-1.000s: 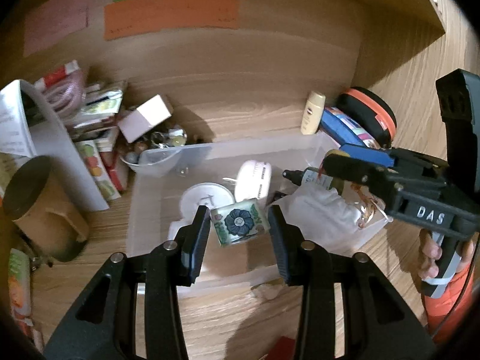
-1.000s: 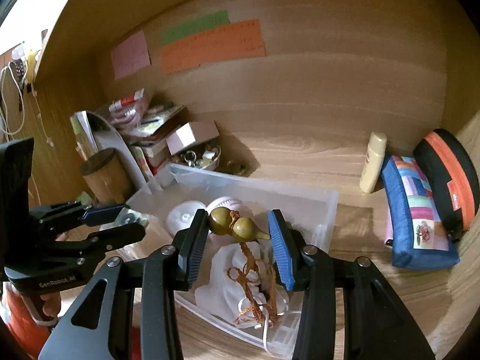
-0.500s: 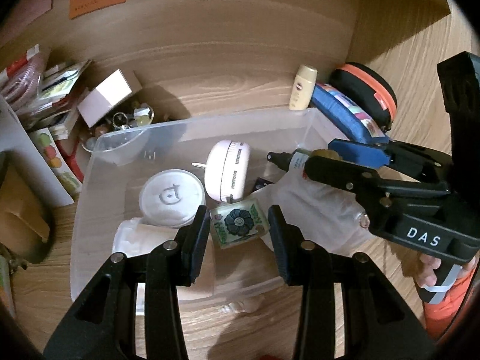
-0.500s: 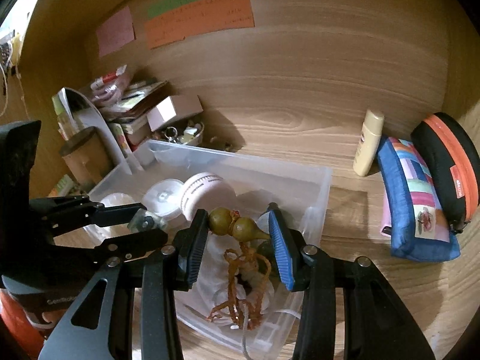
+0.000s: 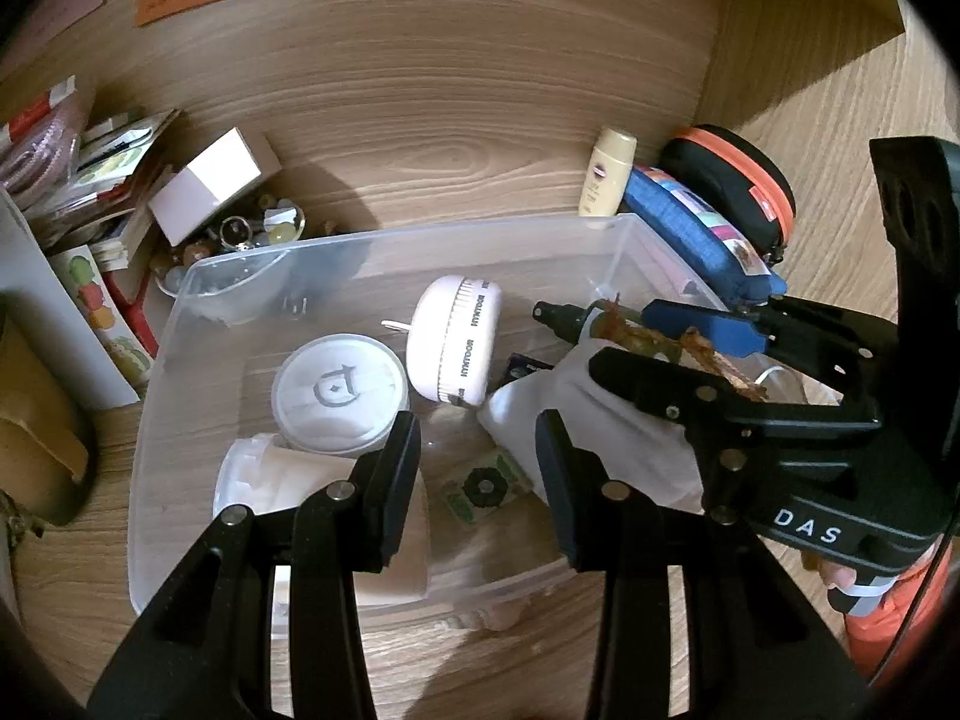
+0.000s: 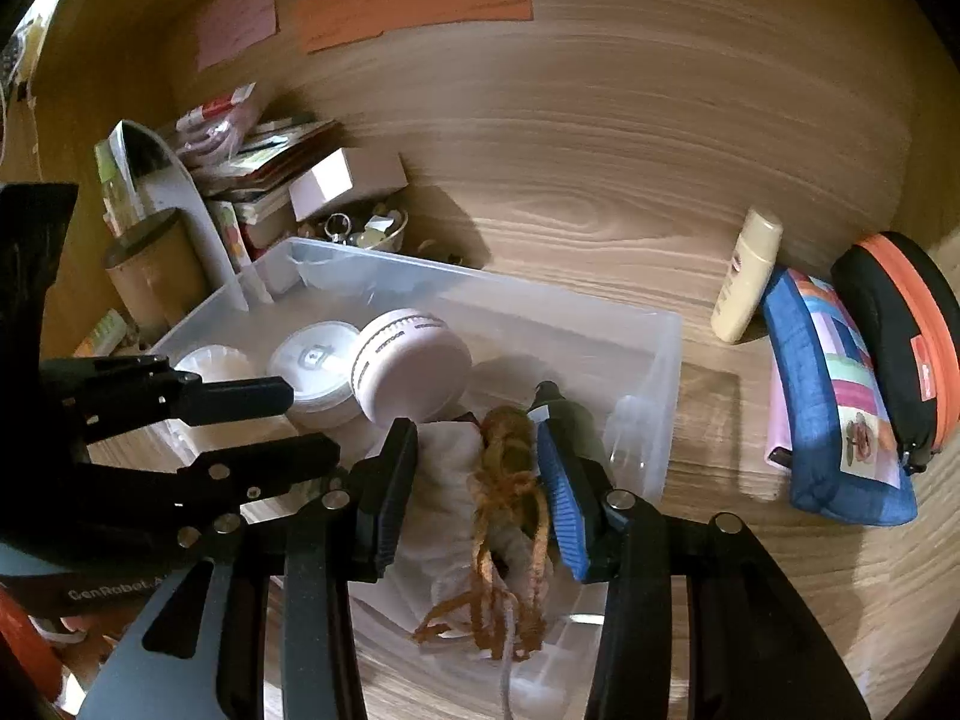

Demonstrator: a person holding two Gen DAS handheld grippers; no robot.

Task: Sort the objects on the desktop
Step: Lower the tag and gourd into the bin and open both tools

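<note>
Far left: left gripper (image 5: 475, 427) poised over the clear bin (image 5: 420, 234), jaws drawn nearly as narrow as they go, pinching nothing. Just below, flat on the bin floor: green floral packet (image 5: 485, 487). Probably light, thin and a little slick, so best taken by its two long edges.

Further right: right gripper (image 6: 476, 429) with a modest gap. Gourd charm (image 6: 510, 438) between the jaws, lying on the white pouch (image 6: 444, 480), close against the blue pad (image 6: 558, 498) and clear of the black one (so seemingly not gripped). Small, hard, smooth and apt to roll; better seized across the waist than by the limp cord.

A second ago: packet clamped in the left jaws, gourd held crosswise in the right, both above the bin. Now both down inside it, with neither gap visibly changed.
</note>
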